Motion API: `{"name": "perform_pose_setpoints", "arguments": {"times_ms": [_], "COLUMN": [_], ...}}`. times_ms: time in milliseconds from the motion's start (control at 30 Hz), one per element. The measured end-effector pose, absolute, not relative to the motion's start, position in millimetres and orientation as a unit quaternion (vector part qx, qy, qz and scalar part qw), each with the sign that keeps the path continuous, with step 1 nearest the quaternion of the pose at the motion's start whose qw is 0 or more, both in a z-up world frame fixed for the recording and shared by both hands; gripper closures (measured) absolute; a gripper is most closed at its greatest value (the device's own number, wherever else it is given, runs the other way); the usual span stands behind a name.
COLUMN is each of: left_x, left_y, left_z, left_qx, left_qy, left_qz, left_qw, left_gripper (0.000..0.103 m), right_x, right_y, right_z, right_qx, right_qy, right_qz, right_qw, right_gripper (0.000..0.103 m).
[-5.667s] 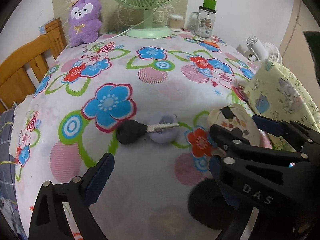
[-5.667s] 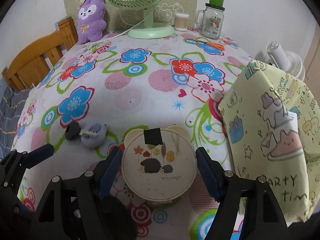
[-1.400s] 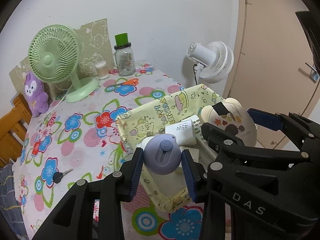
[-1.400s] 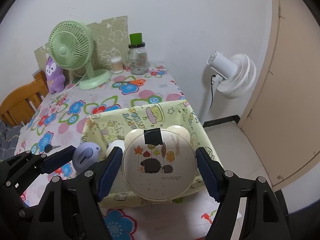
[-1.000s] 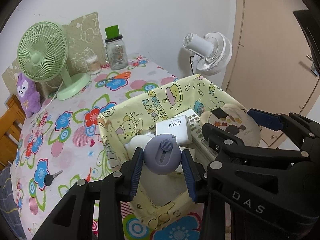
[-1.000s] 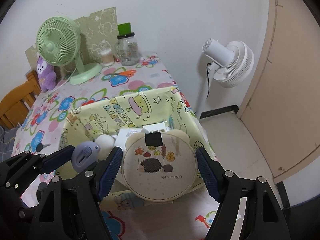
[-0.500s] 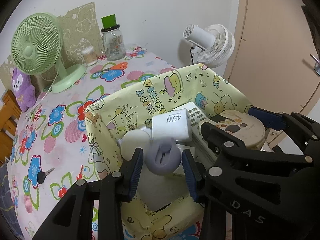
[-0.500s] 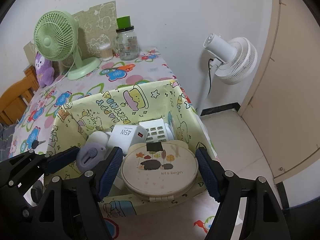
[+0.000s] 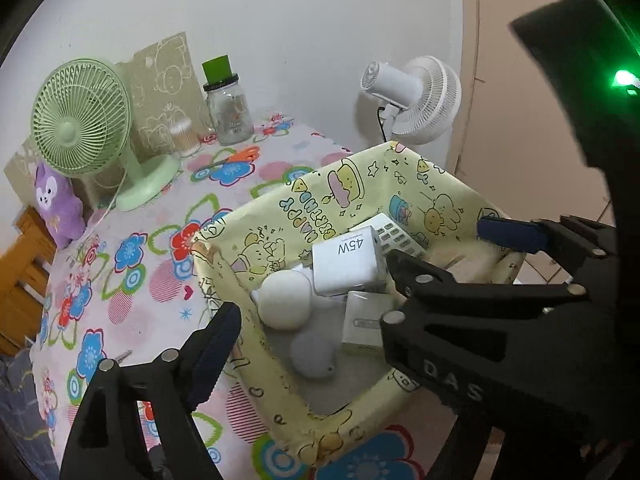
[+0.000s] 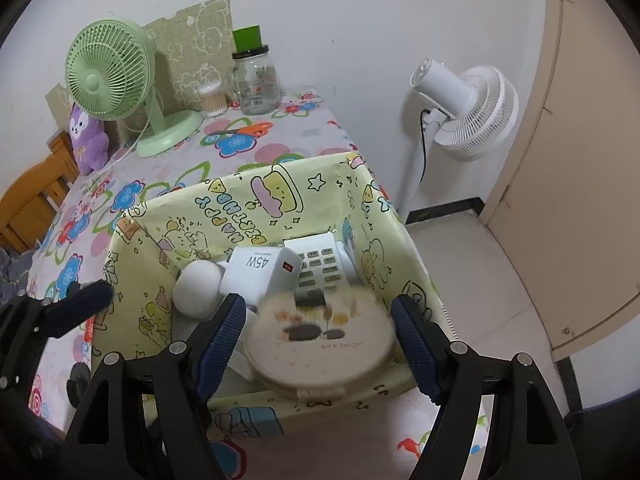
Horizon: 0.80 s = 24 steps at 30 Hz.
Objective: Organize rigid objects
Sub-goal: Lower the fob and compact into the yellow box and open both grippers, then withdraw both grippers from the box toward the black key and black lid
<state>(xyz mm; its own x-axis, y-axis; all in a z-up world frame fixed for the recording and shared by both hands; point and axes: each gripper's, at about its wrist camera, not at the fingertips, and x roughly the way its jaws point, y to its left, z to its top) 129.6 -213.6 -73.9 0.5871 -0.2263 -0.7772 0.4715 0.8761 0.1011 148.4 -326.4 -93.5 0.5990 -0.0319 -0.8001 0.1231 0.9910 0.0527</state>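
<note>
A yellow cartoon-print box [image 9: 456, 184] [image 10: 280, 190] stands at the table's near right corner. Inside lie a white 45W charger [image 9: 346, 262] [image 10: 260, 270], a white remote [image 10: 322, 266], a white round object [image 9: 284, 298] [image 10: 198, 288] and a lilac round gadget [image 9: 314, 354]. My left gripper [image 9: 308, 320] is open above the box, with the lilac gadget loose below it. My right gripper [image 10: 320, 332] is open, and the round hedgehog-print tin [image 10: 320, 340] between its fingers looks blurred and free inside the box.
A green desk fan [image 10: 110, 76], a purple plush [image 10: 86, 132], a glass jar with green lid [image 10: 256, 80] and a cotton-swab tub [image 10: 212, 100] stand at the table's far side. A white floor fan [image 10: 468, 112] and a door are right. A key [image 9: 122, 356] lies left of the box.
Both grippers have opened. The lilac gadget dropped from the left gripper into the box, and the tin has come free of the right gripper and is blurred.
</note>
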Motion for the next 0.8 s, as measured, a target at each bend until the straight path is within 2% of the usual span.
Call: {"name": "perform_pose_setpoints", "arguments": {"times_ms": [233,467,800], "left_x": [127.1,120.7,108.5], "left_y": [-208.2,-200.2,-182.2], "left_z": [-70.8,-67.5,-59.7], "left_qx": [0.148,0.143,0.133], "left_qy": [0.408,0.405,0.397], "left_qz": [-0.200,-0.204,-0.208], "left_qw": [0.879,0.880,0.884], "left_gripper": [0.009,0.007,0.003], "right_x": [145.3,132.8,118.9], "right_y": [-316.6,-307.0,-290.2], "right_z": [-88.7,-78.3,-66.4], "right_qx": [0.045,0.048,0.041], "right_qy": [0.439,0.420,0.403], "right_qz": [-0.036,-0.028,-0.031], "right_qw": [0.896,0.906,0.914], "right_gripper": [0.023,0.009,0.009]}}
